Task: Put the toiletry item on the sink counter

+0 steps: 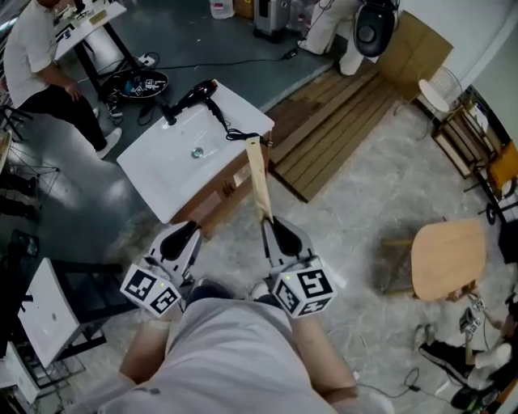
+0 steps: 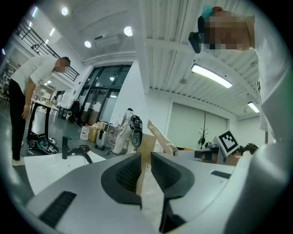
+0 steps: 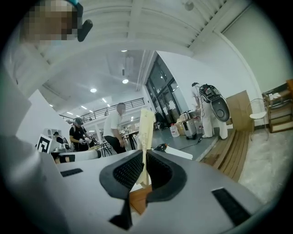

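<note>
Two grippers: left [image 1: 184,230] and right [image 1: 271,222], with one marker cube on each, two in all. One tube [image 1: 257,178]. One sink [image 1: 162,174], with one faucet [image 1: 167,113] and one hair dryer [image 1: 198,95]. One round wooden stool [image 1: 447,259]. One white fan [image 1: 441,85]. One white jug [image 1: 222,8].

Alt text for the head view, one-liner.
The right tongs grip a long pale toiletry item, its far end pointing at a white sink counter with a black hair dryer on it; left tongs hang empty alongside.
</note>
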The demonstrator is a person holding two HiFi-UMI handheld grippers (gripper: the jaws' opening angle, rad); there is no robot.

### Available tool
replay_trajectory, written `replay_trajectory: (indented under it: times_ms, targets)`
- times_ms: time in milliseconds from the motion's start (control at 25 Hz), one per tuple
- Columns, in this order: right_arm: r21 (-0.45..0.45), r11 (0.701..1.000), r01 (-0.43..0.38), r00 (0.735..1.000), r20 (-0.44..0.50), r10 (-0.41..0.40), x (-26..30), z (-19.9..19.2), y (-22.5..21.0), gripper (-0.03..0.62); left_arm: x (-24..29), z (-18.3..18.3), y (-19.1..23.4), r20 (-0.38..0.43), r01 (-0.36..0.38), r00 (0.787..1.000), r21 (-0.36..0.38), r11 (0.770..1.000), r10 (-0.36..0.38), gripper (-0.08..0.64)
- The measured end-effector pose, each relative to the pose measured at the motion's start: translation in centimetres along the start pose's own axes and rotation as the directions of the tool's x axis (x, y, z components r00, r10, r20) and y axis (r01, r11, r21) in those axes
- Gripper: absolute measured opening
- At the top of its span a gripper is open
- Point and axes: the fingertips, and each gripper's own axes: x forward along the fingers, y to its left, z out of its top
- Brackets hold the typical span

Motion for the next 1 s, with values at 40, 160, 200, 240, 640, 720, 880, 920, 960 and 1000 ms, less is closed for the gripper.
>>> replay_trajectory:
  times_ms: [40,160,200,240,640,720,880,920,960,1000]
  targets:
    - [0.001,1.000,-0.003,1.000,0.000,0.003,-0.4,0.1,-0.6,0.034,0.4,-0.4,-0.5,-0.004,-0.006,1.000,0.003,1.000,0.006,0.075]
    - [0.010,1.000,-0.002,1.000,-0.006,0.002,-1.0,0.0,-2.3,0.034,1.4,-1.5,-1.6,-0.017,-0.020,1.000,-0.002,1.000,0.020,0.075]
    - [0.012,1.000,0.001,1.000,-0.008,-0.001,-1.2,0.0,-2.8,0.034,1.8,-1.8,-1.8,-0.019,-0.022,1.000,-0.004,1.000,0.022,0.075]
    - [0.012,1.000,0.003,1.000,-0.010,-0.003,-1.2,0.0,-3.3,0.034,2.1,-2.0,-2.0,-0.022,-0.025,0.999,-0.004,1.000,0.025,0.074]
    - [-0.004,1.000,0.014,0.999,-0.045,-0.014,1.9,0.0,-6.0,0.034,5.6,-2.3,2.4,-0.003,-0.060,0.998,-0.028,0.998,0.060,0.075]
    - [-0.013,1.000,0.016,0.998,-0.055,-0.017,3.7,0.1,-6.5,0.034,6.5,-2.3,4.1,-0.001,-0.062,0.998,-0.045,0.997,0.062,0.075]
    - [-0.010,1.000,0.021,0.996,-0.089,-0.022,8.0,-0.2,-7.7,0.034,8.8,-2.1,8.1,-0.002,-0.061,0.998,-0.073,0.995,0.061,0.075]
    - [-0.006,1.000,0.021,0.995,-0.097,-0.022,9.2,-0.3,-7.9,0.034,9.3,-2.0,9.1,-0.004,-0.063,0.998,-0.072,0.995,0.063,0.075]
    - [-0.004,1.000,0.022,0.994,-0.105,-0.022,10.4,-0.3,-8.2,0.034,9.9,-1.8,10.2,-0.007,-0.066,0.998,-0.068,0.995,0.065,0.075]
    - [-0.003,1.000,0.022,0.993,-0.113,-0.022,11.7,-0.3,-8.5,0.034,10.6,-1.7,11.4,-0.010,-0.070,0.998,-0.065,0.995,0.070,0.075]
